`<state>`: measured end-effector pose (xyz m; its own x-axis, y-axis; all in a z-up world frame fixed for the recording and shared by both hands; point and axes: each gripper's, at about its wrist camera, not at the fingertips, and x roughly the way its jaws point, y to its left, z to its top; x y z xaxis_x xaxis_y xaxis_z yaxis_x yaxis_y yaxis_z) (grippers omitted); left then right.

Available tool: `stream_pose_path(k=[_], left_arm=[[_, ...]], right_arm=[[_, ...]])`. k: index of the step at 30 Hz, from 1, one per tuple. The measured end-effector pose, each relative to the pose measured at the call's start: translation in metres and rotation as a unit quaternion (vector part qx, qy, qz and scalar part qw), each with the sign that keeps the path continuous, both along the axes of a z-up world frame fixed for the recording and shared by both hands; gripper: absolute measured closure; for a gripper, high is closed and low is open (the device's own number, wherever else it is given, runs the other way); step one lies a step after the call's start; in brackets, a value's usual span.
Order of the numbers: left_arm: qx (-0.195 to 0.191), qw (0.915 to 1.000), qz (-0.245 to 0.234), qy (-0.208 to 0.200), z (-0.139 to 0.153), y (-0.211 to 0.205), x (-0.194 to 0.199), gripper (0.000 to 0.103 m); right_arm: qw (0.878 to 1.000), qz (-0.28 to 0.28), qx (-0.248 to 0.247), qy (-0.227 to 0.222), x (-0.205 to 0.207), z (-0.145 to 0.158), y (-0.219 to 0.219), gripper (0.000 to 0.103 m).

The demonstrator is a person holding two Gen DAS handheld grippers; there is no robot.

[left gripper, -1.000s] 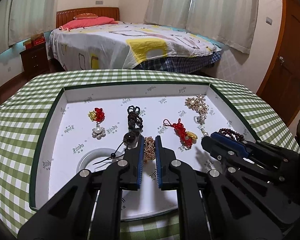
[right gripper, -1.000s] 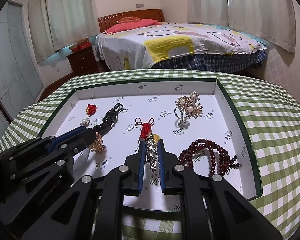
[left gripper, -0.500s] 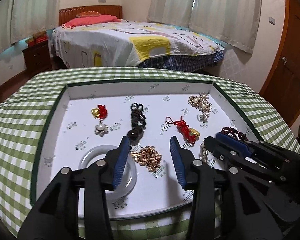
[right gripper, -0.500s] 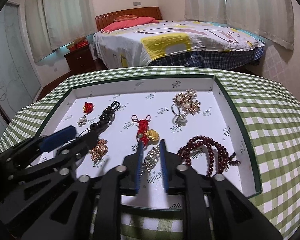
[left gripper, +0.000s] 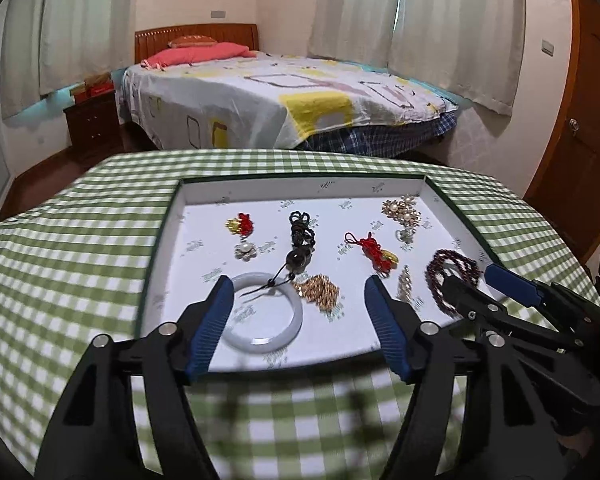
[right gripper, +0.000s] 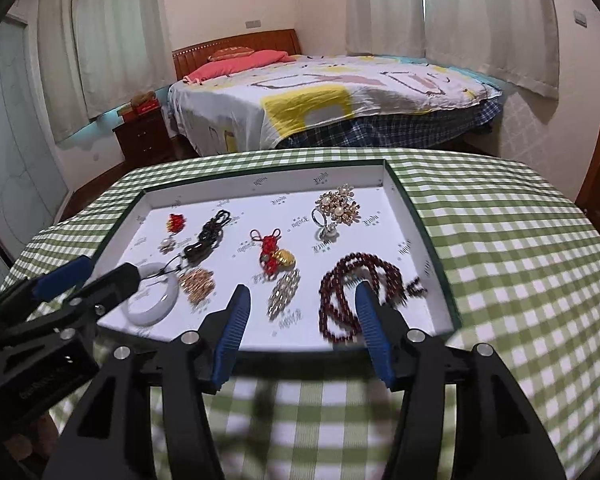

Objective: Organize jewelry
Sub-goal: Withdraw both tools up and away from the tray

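- Holding nothing, your left gripper [left gripper: 298, 300] and right gripper [right gripper: 302, 312] both gape over the tray's [right gripper: 420, 216] near edge.
- Jewelry lies spread inside; judge placement finished, so lift clear next.

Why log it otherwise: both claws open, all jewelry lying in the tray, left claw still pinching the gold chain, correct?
Not quite. The left claw is open and holds nothing; the left wrist view shows the gold chain lying loose in the tray. The right claw is open too.
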<state>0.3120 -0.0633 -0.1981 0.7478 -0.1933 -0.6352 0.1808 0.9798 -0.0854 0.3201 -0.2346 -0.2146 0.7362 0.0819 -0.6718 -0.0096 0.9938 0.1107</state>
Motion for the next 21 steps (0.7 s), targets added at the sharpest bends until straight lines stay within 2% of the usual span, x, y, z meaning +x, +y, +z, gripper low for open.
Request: stream_pose_path(k=[7,9,21], left_arm=[[-0.014,0.9997,0.013,-0.016,0.038,0.015,-0.053,0.025],[-0.013,0.9994,0.020,-0.027,0.053,0.019,-0.069,0.021],[-0.016,0.9939,0.027,-0.105,0.138,0.030,-0.159,0.017]], right_arm=[[1.000,-0.005,-0.004,-0.022,-0.049,0.034,-0.002,0.049],[0.999,-0.005,-0.008,-0.033,-0.062,0.048,0.000,0.045],[0.991,0.004,-0.019,-0.131,-0.148,0.139,0.005,0.043]])
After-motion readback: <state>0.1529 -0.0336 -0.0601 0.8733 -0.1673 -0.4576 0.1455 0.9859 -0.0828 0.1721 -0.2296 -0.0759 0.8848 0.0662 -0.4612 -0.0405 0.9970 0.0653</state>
